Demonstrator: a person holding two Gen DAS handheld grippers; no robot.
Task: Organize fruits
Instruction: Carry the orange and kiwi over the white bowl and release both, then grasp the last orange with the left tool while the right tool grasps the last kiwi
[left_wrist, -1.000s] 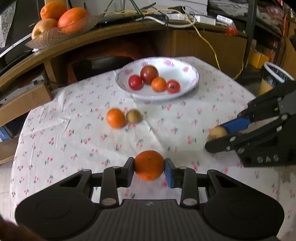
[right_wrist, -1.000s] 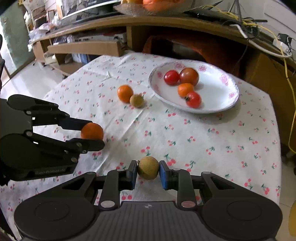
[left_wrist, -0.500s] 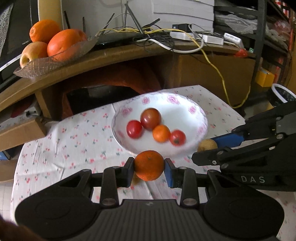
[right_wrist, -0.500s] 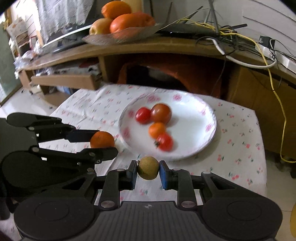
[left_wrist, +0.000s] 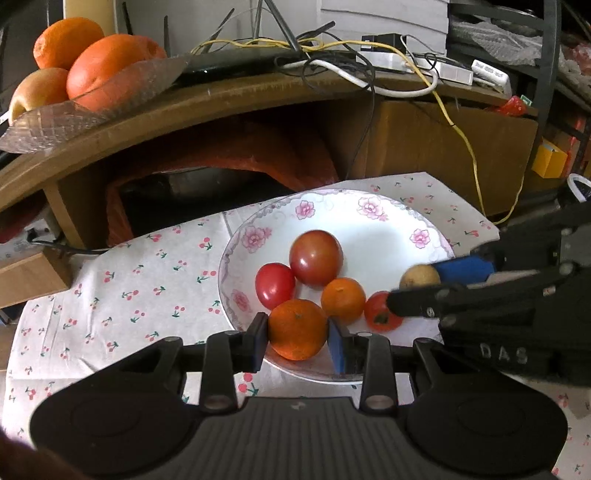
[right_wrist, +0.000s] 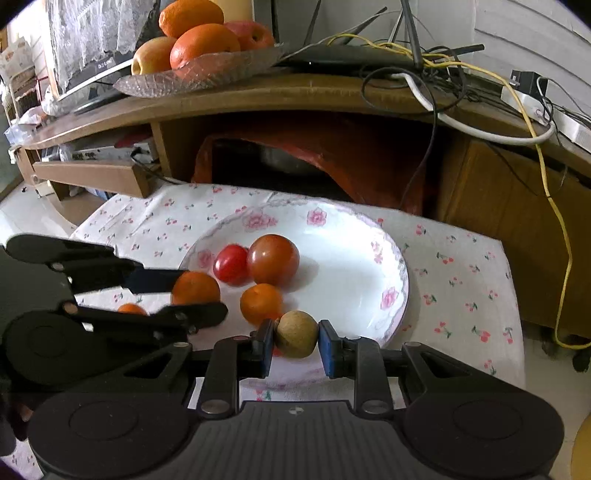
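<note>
**Two grippers, two fruits, both over the plate**

The table (left_wrist: 122, 295), covered in a white cloth printed with cherries, carried a wide white plate (left_wrist: 384, 221) with pink flowers around its rim. Behind it ran a curved wooden shelf (right_wrist: 295, 92), where a glass dish (right_wrist: 207, 75) held oranges and apples beside a tangle of cables (right_wrist: 436, 62).

The left gripper (left_wrist: 297, 334) was clamped on an orange (left_wrist: 297, 329), pressed between its two pads over the near rim of the plate. The right gripper (right_wrist: 296, 339) was closed on a small brownish-yellow fruit (right_wrist: 296, 334), also held over the plate's near edge; in the left wrist view that fruit showed at the tip of the blue pad, above the plate's right side.

On the plate lay a large reddish tomato (left_wrist: 316, 257), a red tomato (left_wrist: 275, 285) touching its left side, a small orange (left_wrist: 342, 299) just in front, and a smaller red tomato (left_wrist: 380, 315) partly hidden behind the right gripper's finger. Another small orange (right_wrist: 131, 308) sat on the cloth left of the plate, seen between the left gripper's fingers.
</note>
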